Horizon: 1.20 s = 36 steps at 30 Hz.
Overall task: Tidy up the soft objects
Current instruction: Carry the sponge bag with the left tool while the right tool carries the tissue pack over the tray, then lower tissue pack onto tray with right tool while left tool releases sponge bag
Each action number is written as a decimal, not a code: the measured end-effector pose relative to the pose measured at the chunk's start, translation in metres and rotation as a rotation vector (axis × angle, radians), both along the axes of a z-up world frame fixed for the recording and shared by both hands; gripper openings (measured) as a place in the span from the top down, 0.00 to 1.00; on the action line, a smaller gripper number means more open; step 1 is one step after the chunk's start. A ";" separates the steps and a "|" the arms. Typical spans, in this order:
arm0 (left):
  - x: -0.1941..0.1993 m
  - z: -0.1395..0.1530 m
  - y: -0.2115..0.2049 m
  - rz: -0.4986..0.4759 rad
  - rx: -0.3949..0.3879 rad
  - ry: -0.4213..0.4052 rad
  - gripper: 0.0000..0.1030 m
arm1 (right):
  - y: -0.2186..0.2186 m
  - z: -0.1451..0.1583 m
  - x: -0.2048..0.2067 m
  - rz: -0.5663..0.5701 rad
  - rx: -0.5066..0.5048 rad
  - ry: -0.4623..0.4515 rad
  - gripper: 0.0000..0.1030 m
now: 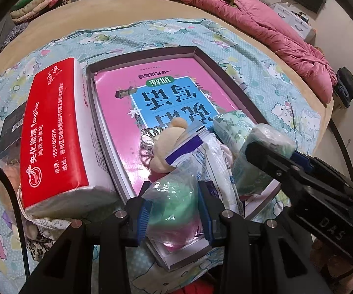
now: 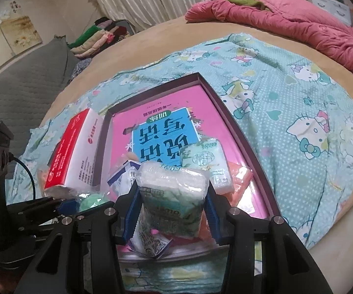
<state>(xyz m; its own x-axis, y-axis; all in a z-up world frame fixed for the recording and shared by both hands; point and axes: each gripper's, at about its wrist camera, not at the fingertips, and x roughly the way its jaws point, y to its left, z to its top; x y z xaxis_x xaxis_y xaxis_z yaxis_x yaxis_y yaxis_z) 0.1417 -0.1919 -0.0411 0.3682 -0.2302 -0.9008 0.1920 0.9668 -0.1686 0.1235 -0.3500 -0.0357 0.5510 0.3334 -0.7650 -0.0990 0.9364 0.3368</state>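
Looking along the left gripper (image 1: 174,210), a clear plastic bag holding a green and pink soft toy (image 1: 174,208) is being pinched between its narrowly set blue pads, hanging over the near end of the shallow box (image 1: 201,56). The box is lying lengthwise away from the tool, a glossy pink book (image 1: 127,93) lining its floor. Just beyond the bag, inside the box, a beige plush (image 1: 166,152) and a crinkly white packet (image 1: 201,152) are piling up; a red tissue pack (image 1: 56,134) is leaning against the box's left wall. The right gripper (image 1: 269,152) is reaching in from the right, over the box's near right corner.

Looking along the right gripper, its jaws are clamping a squashy green-and-white tissue packet (image 2: 174,193) at mid width, upright, above the box's near end. A second tissue packet (image 2: 208,164) is resting just beyond it in the box, beside an orange cloth (image 2: 240,178). Lowering straight down should seat the held packet beside these.
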 end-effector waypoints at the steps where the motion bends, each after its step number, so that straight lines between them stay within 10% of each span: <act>1: 0.000 0.000 0.000 0.000 -0.001 0.001 0.65 | 0.001 -0.001 0.001 -0.001 -0.004 -0.003 0.52; 36: -0.005 -0.006 -0.002 -0.023 -0.060 -0.007 0.63 | -0.012 -0.008 0.005 -0.081 -0.003 -0.125 0.31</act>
<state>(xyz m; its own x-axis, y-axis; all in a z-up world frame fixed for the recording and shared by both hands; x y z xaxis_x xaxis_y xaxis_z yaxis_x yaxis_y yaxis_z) 0.1365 -0.1935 -0.0468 0.3685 -0.2922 -0.8825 0.2158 0.9503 -0.2245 0.1286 -0.3621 -0.0437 0.6667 0.2820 -0.6899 -0.0641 0.9439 0.3239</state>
